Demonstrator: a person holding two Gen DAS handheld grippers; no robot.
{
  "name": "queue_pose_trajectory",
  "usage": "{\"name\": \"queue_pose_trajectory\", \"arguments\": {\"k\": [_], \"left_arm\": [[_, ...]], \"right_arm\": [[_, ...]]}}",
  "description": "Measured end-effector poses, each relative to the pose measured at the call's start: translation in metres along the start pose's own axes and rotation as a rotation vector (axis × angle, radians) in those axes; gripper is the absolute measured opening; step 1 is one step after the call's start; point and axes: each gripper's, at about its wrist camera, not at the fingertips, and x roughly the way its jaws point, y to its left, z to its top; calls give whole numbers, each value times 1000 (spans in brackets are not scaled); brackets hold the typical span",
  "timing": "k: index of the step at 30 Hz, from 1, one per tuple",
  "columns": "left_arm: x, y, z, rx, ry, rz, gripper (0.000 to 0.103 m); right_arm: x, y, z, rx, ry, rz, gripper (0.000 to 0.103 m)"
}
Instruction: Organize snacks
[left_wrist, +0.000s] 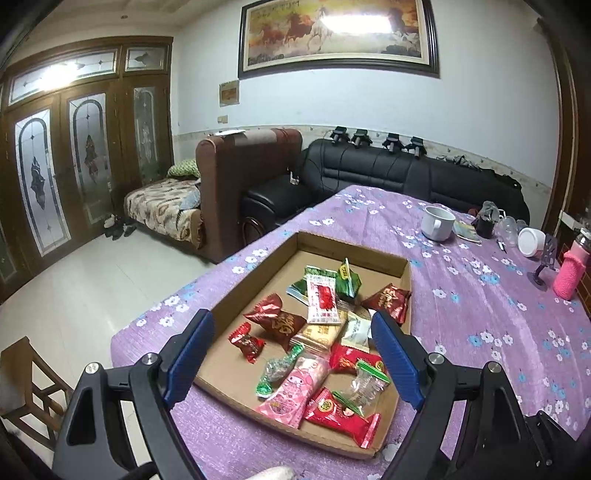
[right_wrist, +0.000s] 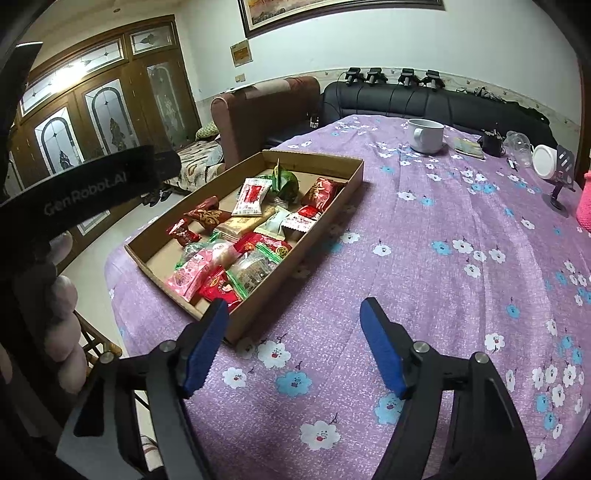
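A shallow cardboard tray (left_wrist: 384, 258) sits on the purple flowered tablecloth and holds several wrapped snacks: a white and red packet (left_wrist: 323, 301), a green packet (left_wrist: 347, 282), dark red packets (left_wrist: 280, 321), a pink packet (left_wrist: 295, 393). My left gripper (left_wrist: 293, 332) is open and empty, hovering above the tray's near half. In the right wrist view the tray (right_wrist: 332, 206) lies to the left. My right gripper (right_wrist: 293, 317) is open and empty over bare cloth beside the tray's near corner.
A white mug (right_wrist: 424, 134), a white lidded jar (right_wrist: 545, 160), clear cups, a phone stand (right_wrist: 559, 181) and a pink bottle (left_wrist: 570, 273) stand at the table's far right. Sofas lie behind the table. A wooden chair (left_wrist: 29, 384) stands left of it.
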Motion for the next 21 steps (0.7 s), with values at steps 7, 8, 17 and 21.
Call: {"name": "queue_pose_trajectory", "arguments": {"k": [7, 8, 17, 21], "left_arm": [[3, -2, -3, 5, 36, -33, 87], [3, -3, -3, 8, 37, -32, 86], [8, -2, -3, 4, 62, -36, 87], [10, -3, -4, 3, 73, -44, 87]], "right_arm": [[-1, 0, 0, -1, 0, -10, 75], [-1, 0, 0, -1, 0, -11, 75], [-2, 1, -1, -7, 3, -13, 76], [-2, 2, -1, -11, 6, -14, 76]]}}
